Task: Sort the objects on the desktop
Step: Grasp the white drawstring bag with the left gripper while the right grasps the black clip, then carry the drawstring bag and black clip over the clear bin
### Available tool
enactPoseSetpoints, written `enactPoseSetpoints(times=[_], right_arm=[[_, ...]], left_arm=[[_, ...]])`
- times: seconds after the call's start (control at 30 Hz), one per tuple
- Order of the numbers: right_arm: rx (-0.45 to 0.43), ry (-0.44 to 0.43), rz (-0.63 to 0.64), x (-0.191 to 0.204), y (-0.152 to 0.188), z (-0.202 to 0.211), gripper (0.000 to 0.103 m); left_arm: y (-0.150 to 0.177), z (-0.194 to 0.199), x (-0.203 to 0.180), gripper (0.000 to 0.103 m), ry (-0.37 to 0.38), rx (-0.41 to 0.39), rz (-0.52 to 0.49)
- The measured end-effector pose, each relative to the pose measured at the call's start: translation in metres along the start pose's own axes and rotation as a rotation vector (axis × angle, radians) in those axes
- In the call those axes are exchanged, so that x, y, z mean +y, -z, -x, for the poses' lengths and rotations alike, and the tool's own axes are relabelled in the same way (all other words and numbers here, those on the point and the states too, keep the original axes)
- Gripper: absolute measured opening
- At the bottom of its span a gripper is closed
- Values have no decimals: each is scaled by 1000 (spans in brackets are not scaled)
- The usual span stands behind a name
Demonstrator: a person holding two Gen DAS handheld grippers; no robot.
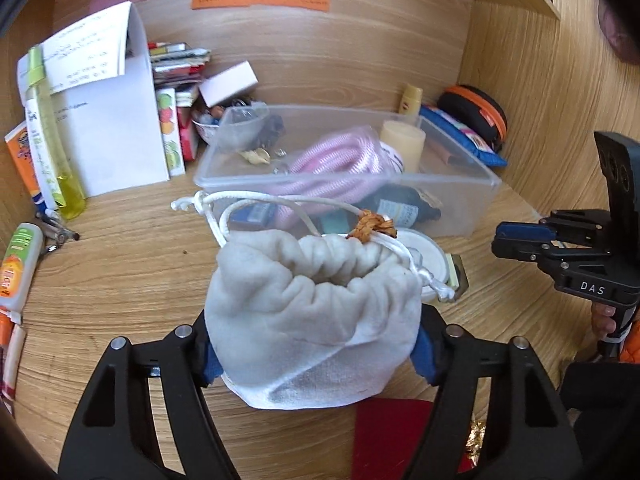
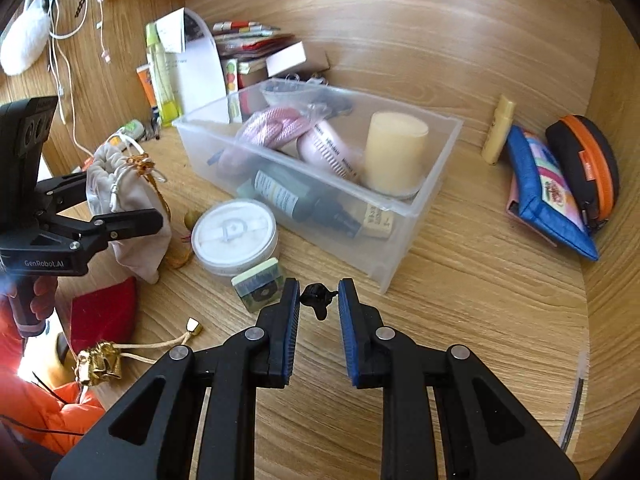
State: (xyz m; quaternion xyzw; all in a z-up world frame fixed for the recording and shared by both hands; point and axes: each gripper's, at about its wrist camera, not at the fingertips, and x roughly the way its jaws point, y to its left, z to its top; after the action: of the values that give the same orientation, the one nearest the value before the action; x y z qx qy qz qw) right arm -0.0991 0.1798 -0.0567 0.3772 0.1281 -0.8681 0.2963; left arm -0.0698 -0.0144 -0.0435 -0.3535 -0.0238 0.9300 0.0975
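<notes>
Left claw (image 1: 316, 356): clamped on a white drawstring pouch (image 1: 316, 320), its blue pads pressed into both sides of the cloth; the pouch fills the lower centre of the left wrist view.
Pouch seen from the right: at the left edge of the right wrist view, held between the black fingers, clear of the desk (image 2: 460, 320).
Right claw (image 2: 319, 300): closed on a small black clip (image 2: 316, 298) pinched between the blue pad tips, at the lower centre of the right wrist view.
Clear plastic bin (image 2: 400, 216): centre of both views, on the desk, holding a pink rope, a cream candle (image 2: 394, 152), a pink tube and a dark bottle.
Round white tin (image 2: 234, 236): just in front of the bin's near left corner, with a small green square packet (image 2: 258, 284) touching its front edge.
Right side of the desk: a blue zip pouch (image 2: 548, 192) and a black case with an orange zip (image 2: 588, 168) leaning together against the wall.
Lower left: a red bag (image 2: 102, 312) with a gold tassel.
</notes>
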Motion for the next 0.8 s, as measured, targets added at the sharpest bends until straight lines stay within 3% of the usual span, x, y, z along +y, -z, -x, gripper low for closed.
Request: enactPoseSetpoints(times=[0.57,0.8], right_arm=[[-82,34,-27,-7,-13,27,18],[-125,28,-28,-7,-22,33,18]], left_arm=[[-23,29,22,72,7,-88,21],[-38,27,27,72,21,-87,23]])
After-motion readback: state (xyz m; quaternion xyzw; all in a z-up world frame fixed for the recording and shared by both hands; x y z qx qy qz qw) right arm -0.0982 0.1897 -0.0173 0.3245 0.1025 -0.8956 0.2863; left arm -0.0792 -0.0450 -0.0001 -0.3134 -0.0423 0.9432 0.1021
